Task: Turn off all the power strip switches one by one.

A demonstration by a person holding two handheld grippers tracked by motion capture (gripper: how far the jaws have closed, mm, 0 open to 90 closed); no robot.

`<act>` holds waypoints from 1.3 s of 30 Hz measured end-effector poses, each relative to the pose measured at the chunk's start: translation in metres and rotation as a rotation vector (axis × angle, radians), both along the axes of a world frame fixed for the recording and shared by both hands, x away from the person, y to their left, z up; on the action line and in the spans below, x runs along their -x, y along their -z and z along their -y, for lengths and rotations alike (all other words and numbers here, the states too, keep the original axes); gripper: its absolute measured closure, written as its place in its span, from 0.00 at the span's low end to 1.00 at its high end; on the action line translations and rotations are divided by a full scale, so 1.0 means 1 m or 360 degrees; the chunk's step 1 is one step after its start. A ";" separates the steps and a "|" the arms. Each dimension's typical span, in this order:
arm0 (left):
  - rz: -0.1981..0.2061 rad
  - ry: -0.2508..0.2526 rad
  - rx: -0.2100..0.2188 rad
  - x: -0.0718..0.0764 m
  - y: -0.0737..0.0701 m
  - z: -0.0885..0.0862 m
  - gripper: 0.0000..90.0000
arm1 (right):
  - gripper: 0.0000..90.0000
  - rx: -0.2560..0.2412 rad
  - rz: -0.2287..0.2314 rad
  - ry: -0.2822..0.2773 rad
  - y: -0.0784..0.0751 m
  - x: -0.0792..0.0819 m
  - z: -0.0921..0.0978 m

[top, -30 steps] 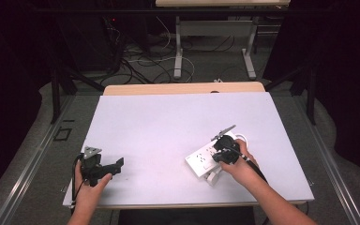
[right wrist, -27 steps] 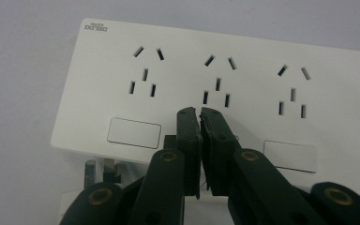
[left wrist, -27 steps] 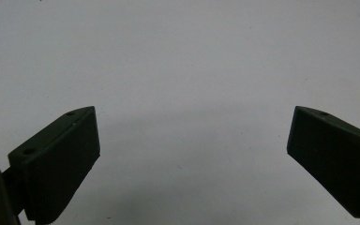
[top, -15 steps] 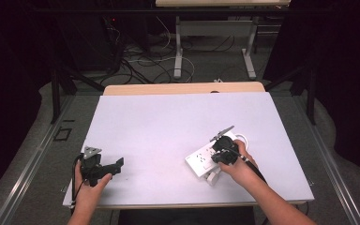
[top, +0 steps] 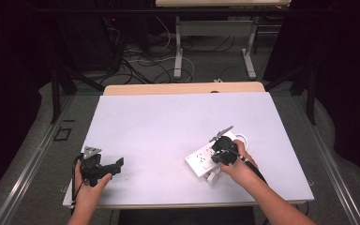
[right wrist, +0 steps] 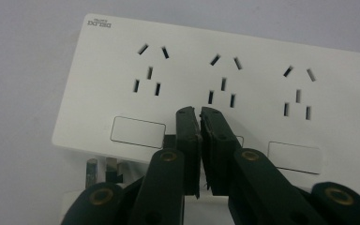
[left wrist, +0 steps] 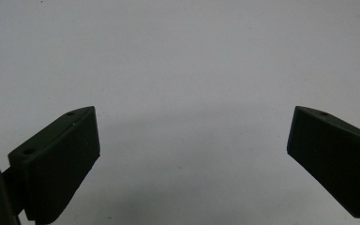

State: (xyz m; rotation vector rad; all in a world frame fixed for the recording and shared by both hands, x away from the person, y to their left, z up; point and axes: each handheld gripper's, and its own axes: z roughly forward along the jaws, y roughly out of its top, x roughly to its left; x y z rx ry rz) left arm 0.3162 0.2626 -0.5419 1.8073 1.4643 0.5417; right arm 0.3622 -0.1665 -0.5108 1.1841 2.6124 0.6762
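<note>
A white power strip point(top: 200, 162) with three socket groups and flat rocker switches point(right wrist: 137, 130) lies on the white table point(top: 168, 117) at the front right. My right gripper point(top: 218, 158) hangs over it, shut, its tips point(right wrist: 200, 112) just above the middle switch with nothing between the jaws. A white plug point(top: 212, 178) with bare metal prongs point(right wrist: 93, 169) lies against the strip's near edge. My left gripper point(top: 119, 165) rests at the front left, open, and its jaws point(left wrist: 192, 136) frame bare table.
The strip's white cable point(top: 242, 138) loops behind the right hand. A wooden edge point(top: 183, 88) borders the table's far side. Beyond it are a desk frame point(top: 178, 51) and loose cables on the floor point(top: 140, 61).
</note>
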 end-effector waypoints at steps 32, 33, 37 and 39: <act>-0.0007 0.0004 -0.0012 0.000 0.000 -0.001 0.03 | 1.00 -0.0144 -0.0063 0.0043 0.004 -0.002 0.005; -0.0007 0.0003 -0.0009 0.000 0.000 -0.001 0.03 | 1.00 -0.0137 -0.0073 0.0061 0.003 -0.002 0.005; -0.0007 0.0000 -0.0006 0.000 0.000 0.000 0.03 | 0.98 -0.0138 -0.0060 0.0071 0.004 -0.002 0.006; -0.0008 0.0005 -0.0009 0.000 0.000 -0.001 0.03 | 0.98 -0.0166 -0.0008 0.0054 0.006 -0.002 0.006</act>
